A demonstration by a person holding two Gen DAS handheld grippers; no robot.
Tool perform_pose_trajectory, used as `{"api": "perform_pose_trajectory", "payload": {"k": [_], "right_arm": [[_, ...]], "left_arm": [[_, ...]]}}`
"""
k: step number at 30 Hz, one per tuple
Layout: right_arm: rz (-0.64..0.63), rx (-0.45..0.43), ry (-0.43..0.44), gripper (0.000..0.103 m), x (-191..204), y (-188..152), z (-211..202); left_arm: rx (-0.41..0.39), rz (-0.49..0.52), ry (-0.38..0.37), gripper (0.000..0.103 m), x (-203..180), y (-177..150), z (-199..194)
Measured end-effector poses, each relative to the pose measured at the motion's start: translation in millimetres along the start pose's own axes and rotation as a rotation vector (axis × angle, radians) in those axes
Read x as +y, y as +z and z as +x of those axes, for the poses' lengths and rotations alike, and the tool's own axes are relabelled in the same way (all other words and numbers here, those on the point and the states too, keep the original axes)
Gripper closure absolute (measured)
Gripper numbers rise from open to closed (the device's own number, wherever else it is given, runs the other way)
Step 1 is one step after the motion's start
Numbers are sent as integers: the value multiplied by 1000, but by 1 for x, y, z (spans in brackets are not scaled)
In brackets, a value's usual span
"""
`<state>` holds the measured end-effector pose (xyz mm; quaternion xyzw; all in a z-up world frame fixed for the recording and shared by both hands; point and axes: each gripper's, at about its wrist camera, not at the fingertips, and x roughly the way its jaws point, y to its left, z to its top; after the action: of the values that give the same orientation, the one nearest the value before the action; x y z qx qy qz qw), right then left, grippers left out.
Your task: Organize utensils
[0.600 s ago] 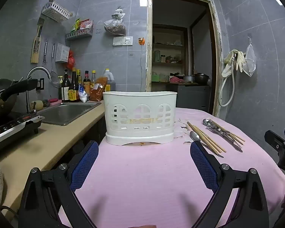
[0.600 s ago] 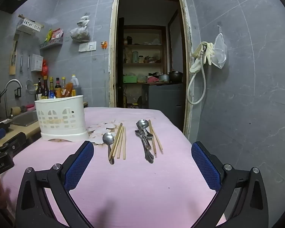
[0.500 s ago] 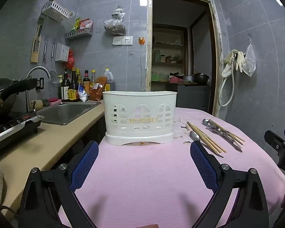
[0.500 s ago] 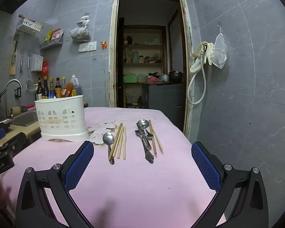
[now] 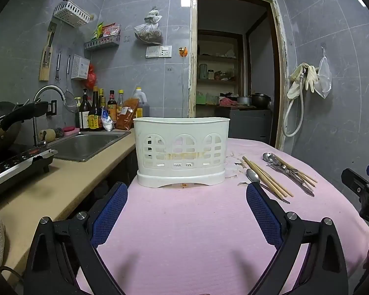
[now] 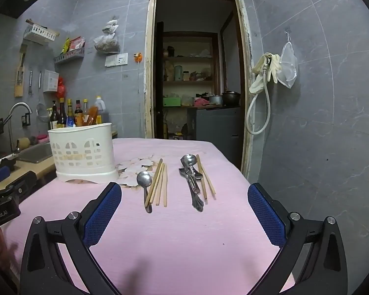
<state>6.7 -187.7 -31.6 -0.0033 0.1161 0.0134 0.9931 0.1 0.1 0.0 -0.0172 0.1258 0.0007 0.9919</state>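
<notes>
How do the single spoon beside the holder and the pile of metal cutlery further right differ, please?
The single spoon lies alone, its handle under the chopsticks; the metal cutlery pile is several overlapping pieces. The single spoon sits nearer the white utensil holder; the pile lies farther right. Both rest flat on the pink tablecloth.

left hand-held gripper (image 5: 186, 196) — black frame | blue mesh pads (image 5: 110, 211) | silver screws (image 5: 44, 220)

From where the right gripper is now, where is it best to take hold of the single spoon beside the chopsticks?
Probably the handle of the spoon, near its middle, coming from above with the right gripper closing across it. The handle is thin and lies flat on the tablecloth; chopsticks lie close on its right, crossing its near end.
</notes>
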Motion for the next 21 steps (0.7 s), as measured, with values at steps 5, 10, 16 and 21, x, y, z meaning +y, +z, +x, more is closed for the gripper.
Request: {"api": "perform_pose_trajectory", "payload": {"k": [5,10,16,21], "right_arm": [[-3,2,8,0,1,0,2],[-3,4,18,0,0,0,2],[-9,5,23,0,1,0,3],[-9,7,24,0,2,0,2]], "left_arm": [[1,1,-1,8,0,0,0],[2,2,0,8,1,-5,2],[4,2,-1,8,1,-5,2],[5,5,-1,8,2,-5,3]]}}
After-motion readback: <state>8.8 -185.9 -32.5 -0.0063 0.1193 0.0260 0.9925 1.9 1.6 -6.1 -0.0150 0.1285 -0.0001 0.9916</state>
